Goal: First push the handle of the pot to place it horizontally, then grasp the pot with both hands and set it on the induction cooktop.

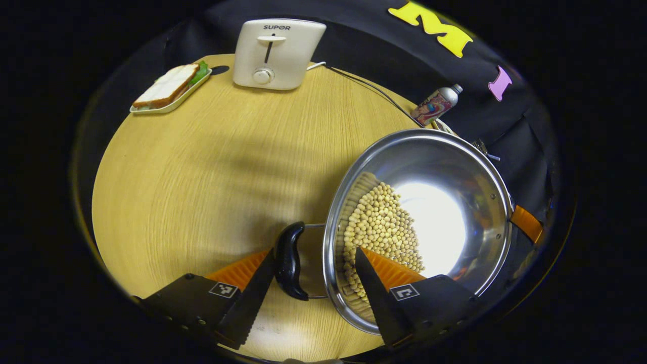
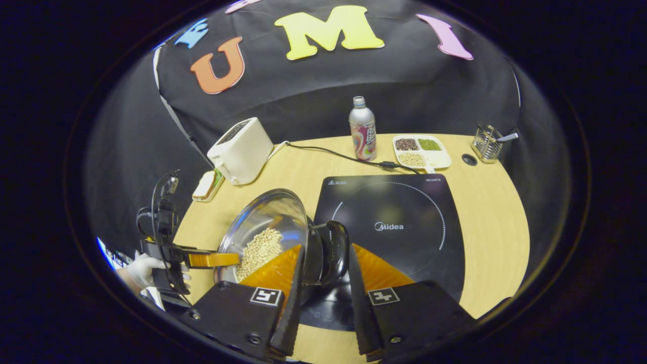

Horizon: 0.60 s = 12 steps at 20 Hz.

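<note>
A steel pot (image 1: 455,167) with soybeans (image 1: 379,227) in it hangs tilted over the wooden table. My left gripper (image 1: 314,251) grips its near side: one finger lies against the black handle (image 1: 289,260), the other reaches over the rim above the beans. In the right gripper view the pot (image 2: 268,212) tips its mouth to the left beside the black induction cooktop (image 2: 404,253). My right gripper (image 2: 326,248) is shut on the pot's other black handle (image 2: 336,242), over the cooktop's left edge. The left gripper (image 2: 230,259), held by a gloved hand (image 2: 144,270), meets the far rim.
A white toaster (image 2: 240,150) and a sandwich on a small tray (image 2: 206,184) stand at the table's back left. Behind the cooktop are a bottle (image 2: 362,129), a power cable (image 2: 328,151), a divided dish of grains (image 2: 422,150) and a wire holder (image 2: 488,142).
</note>
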### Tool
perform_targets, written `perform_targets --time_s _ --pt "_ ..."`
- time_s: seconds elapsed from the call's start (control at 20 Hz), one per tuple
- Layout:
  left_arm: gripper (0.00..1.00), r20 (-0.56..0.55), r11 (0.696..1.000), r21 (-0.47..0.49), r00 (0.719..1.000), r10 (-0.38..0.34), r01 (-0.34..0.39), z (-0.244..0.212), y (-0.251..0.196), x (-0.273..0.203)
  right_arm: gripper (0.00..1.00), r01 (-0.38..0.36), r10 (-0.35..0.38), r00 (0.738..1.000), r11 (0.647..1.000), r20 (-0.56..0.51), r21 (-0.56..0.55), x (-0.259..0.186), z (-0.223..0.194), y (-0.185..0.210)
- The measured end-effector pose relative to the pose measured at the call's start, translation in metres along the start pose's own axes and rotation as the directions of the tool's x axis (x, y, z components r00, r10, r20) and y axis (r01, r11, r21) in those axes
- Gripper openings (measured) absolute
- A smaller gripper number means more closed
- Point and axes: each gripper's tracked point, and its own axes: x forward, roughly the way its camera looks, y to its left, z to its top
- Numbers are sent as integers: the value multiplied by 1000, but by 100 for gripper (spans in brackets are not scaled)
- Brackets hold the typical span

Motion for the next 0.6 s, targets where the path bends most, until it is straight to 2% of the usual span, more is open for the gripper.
perform_targets --time_s 0.05,0.15,0.2,0.25,0.3,0.35,0.4,0.6 --pt "83 5 1000 12 1000 12 -12 3 3 0 49 0 0 1000 1000 -1 0 0 -1 0" --pt "81 14 999 -8 999 33 -33 7 6 -1 48 1 -1 1000 1000 -5 3 2 -1 0" --pt "70 37 999 -19 999 38 -37 11 4 -2 48 0 0 1000 1000 -15 -1 1 -2 -1" --pt "80 39 999 2 999 37 -37 13 6 -7 49 1 -1 1000 1000 -19 5 3 -3 -1" --pt "70 41 998 38 998 54 -56 13 7 -10 48 0 0 1000 1000 -20 10 4 -3 -2" --pt "82 48 996 62 997 67 -70 14 5 -10 48 4 -4 1000 1000 -21 8 3 -3 -3" --pt "70 54 995 68 996 75 -79 16 5 -13 48 3 -3 1000 1000 -25 11 4 -4 -4" --pt "70 55 989 106 994 96 -101 17 3 -19 48 -9 9 1000 1000 -23 19 2 -3 -8"
